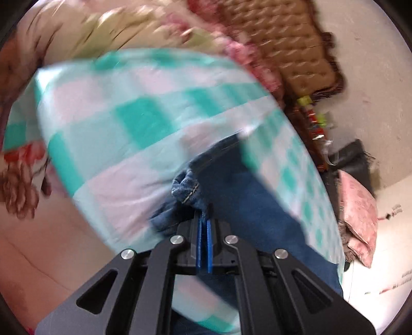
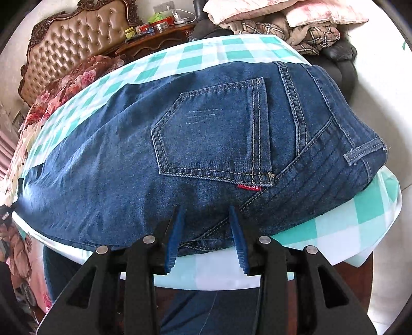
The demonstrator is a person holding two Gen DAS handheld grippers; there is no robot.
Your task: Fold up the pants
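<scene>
**Left fingers pinching denim hem, right fingers spread over seat of jeans**

Left gripper (image 1: 204,219): blue pads (image 1: 201,239) pressed together, a bunched fold of the jeans (image 1: 231,185) with pale stitching pinched between the tips. Beyond the pinch, dark denim running away to the right over the checked tablecloth (image 1: 123,108). Left wrist view strongly blurred, so finer detail of the held hem not readable. Behind the cloth, a floral bedspread (image 1: 85,28) and a tufted brown headboard (image 1: 288,43); at the right side a pink pillow (image 1: 358,211) beside something dark.

Right gripper (image 2: 207,226): blue pads (image 2: 175,232) spread apart, nothing between them, tips just at the near edge of the jeans (image 2: 128,154), contact not clear. Denim lying flat across the table, back side up, with the back pocket (image 2: 213,136) in the middle, a small red label (image 2: 249,187) under its lower corner, the waistband with a belt loop (image 2: 360,154) toward the right edge of the table. Legs stretching to the left edge. Green and white tablecloth (image 2: 360,214) visible along the far edge and at the near right corner, hanging over the rim. Farther back, the tufted headboard (image 2: 77,43), a dark wooden nightstand (image 2: 154,38) with small items, and a heap of pillows and plaid fabric (image 2: 283,23).
</scene>
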